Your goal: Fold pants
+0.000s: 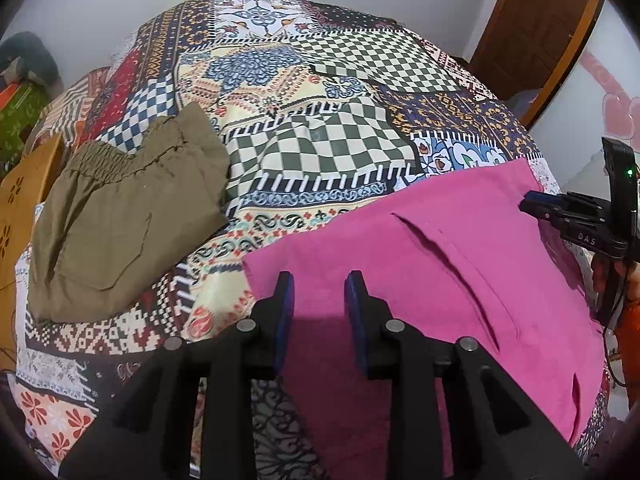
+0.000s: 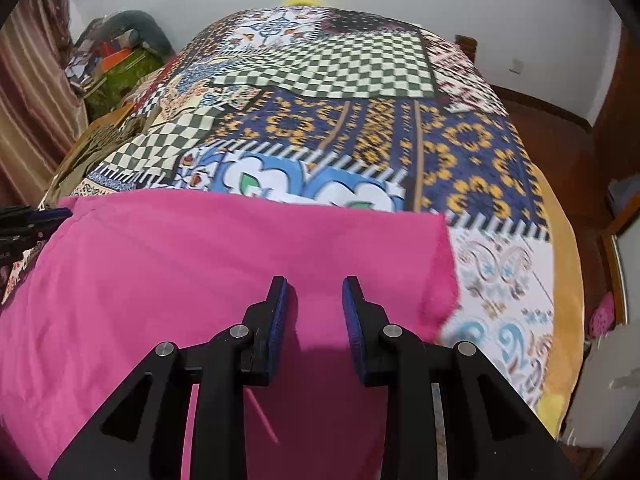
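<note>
Pink pants [image 1: 460, 264] lie flat on the patterned bedspread [image 1: 304, 80], folded into a wide rectangle; they fill the near half of the right wrist view [image 2: 200, 264]. My left gripper [image 1: 320, 280] is open and empty, just above the pants' left part. My right gripper [image 2: 315, 286] is open and empty above the pants near their right edge. The right gripper also shows at the right of the left wrist view [image 1: 532, 204], and the left gripper at the left edge of the right wrist view [image 2: 60, 213].
Folded olive-green pants [image 1: 120, 216] lie on the bed to the left. A brown cardboard box [image 1: 20, 208] stands at the bed's left edge. Clutter [image 2: 116, 64] is piled at the far left. A wooden door [image 1: 536, 28] stands right of the bed.
</note>
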`<action>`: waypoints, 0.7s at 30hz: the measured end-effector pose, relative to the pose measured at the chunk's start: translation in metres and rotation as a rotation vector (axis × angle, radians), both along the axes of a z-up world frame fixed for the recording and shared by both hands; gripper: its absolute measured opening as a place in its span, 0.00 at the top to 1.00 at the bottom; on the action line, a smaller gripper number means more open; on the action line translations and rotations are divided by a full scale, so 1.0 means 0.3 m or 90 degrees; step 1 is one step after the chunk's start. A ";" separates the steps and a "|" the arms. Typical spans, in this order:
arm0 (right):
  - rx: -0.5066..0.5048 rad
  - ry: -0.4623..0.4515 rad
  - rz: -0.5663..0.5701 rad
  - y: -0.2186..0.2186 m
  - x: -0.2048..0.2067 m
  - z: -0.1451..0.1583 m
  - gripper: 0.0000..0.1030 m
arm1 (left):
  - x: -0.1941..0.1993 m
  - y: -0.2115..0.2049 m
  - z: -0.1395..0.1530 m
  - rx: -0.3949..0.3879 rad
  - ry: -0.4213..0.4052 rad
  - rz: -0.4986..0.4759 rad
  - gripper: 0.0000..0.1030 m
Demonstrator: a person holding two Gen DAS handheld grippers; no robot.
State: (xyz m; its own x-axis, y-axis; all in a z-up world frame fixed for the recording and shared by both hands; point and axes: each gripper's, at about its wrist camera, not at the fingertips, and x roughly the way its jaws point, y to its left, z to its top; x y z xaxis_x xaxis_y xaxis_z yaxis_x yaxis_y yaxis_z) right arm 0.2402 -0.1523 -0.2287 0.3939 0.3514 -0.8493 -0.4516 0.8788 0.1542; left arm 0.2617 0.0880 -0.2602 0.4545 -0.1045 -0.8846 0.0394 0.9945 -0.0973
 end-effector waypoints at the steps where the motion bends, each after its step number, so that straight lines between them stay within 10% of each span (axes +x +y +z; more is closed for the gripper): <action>1: -0.004 0.001 -0.006 -0.007 -0.003 0.003 0.75 | -0.007 0.008 0.007 -0.002 0.000 0.007 0.74; 14: -0.011 -0.045 -0.025 -0.046 -0.119 0.169 0.71 | -0.172 0.062 0.201 -0.024 -0.063 0.077 0.73; 21: 0.016 -0.107 0.003 -0.013 -0.247 0.322 0.66 | -0.321 0.007 0.287 -0.029 -0.102 0.079 0.53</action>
State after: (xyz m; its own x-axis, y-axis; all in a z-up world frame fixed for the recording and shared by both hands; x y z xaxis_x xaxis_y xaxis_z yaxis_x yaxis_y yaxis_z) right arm 0.1662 -0.1563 -0.1322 0.5284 0.3734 -0.7625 -0.4764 0.8738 0.0977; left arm 0.1655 0.0902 -0.1742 0.6009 -0.0768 -0.7956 -0.0649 0.9874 -0.1443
